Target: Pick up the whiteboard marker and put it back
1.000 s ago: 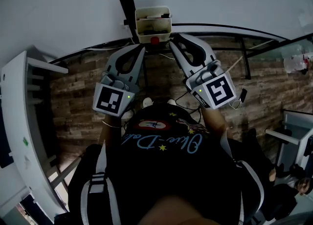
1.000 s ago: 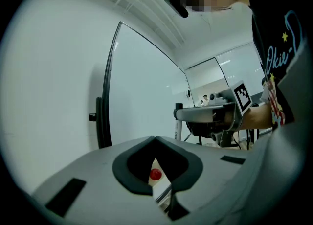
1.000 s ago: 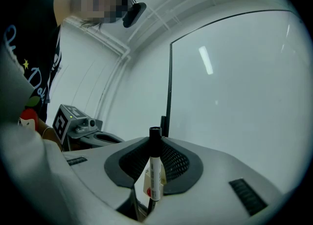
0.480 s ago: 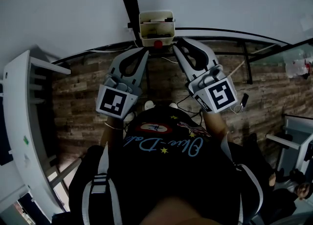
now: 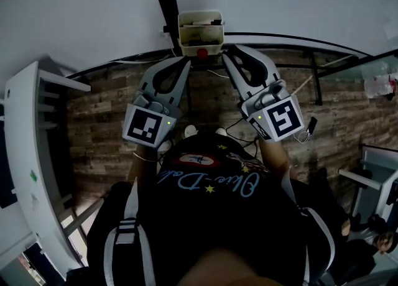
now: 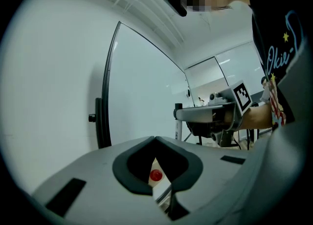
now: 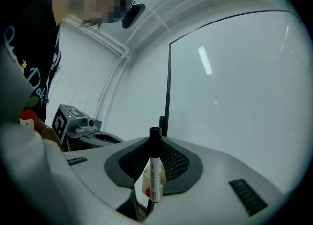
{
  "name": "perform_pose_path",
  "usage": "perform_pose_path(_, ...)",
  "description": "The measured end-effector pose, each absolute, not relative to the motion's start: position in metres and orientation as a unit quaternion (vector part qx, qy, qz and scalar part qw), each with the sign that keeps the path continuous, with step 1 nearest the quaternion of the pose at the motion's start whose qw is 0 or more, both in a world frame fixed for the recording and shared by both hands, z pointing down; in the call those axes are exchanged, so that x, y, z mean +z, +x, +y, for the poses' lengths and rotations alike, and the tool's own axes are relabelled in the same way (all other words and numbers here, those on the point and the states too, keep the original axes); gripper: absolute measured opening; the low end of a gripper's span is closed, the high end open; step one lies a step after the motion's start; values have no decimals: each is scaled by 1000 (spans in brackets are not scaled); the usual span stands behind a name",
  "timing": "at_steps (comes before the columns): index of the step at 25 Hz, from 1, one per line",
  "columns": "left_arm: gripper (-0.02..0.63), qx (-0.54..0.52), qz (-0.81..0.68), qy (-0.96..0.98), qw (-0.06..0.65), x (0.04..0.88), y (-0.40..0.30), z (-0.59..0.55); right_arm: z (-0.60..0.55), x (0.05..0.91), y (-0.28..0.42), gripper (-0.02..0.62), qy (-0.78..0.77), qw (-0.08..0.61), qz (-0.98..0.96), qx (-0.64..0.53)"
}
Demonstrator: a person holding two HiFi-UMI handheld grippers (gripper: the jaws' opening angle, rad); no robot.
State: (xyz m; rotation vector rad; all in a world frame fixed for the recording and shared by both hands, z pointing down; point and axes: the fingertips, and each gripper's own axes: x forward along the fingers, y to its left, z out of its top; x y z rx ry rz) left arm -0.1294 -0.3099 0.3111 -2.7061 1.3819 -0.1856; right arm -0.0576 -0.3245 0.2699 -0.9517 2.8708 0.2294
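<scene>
So the right gripper is pinching the whiteboard marker upright, just short of the white holder. The left gripper is idling, jaws closed, empty. I'd be centring the marker over the holder before loosening.

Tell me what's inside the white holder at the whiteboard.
In the head view the white holder holds a few dark items, too small to name. Its walls cover its lower part. The marker is not inside; the right gripper holds it.

Whiteboard marker, white, black-capped, upright, clamped
</scene>
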Motion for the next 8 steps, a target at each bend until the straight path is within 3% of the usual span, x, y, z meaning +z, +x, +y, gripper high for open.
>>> perform_pose_path(8,-6,-61,453,-888,49,311,-132,-311,-324,270,-58,80,-313,49,945,78)
